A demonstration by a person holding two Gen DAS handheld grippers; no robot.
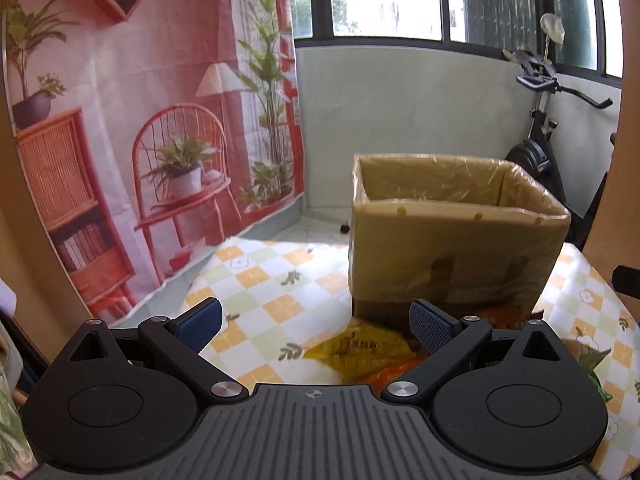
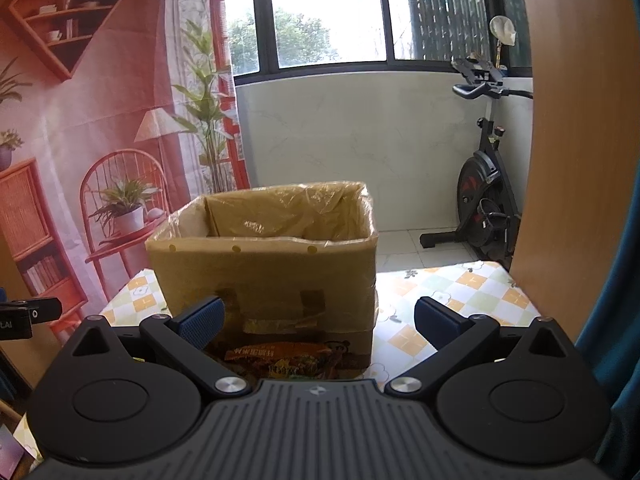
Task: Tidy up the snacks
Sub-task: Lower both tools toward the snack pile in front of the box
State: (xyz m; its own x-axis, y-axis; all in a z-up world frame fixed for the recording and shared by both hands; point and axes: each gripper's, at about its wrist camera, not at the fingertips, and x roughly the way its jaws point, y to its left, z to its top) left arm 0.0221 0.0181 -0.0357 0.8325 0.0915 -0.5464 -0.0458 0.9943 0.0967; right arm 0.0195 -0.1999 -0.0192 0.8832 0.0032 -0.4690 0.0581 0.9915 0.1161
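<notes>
Left gripper point(image 1: 316, 322): jaws wide, empty. Right gripper point(image 2: 318, 320): jaws wide, empty. Lined cardboard box point(image 2: 264, 268) on checked tablecloth point(image 1: 260, 280); snack packets point(image 2: 288, 356) at its near side.

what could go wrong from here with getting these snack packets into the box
1. The box has tall walls and a loose plastic liner; a packet carried low could hit the rim or snag the liner.
2. The snack packets lie flat against the box's base, so the open left gripper or right gripper may nudge the box while closing.
</notes>
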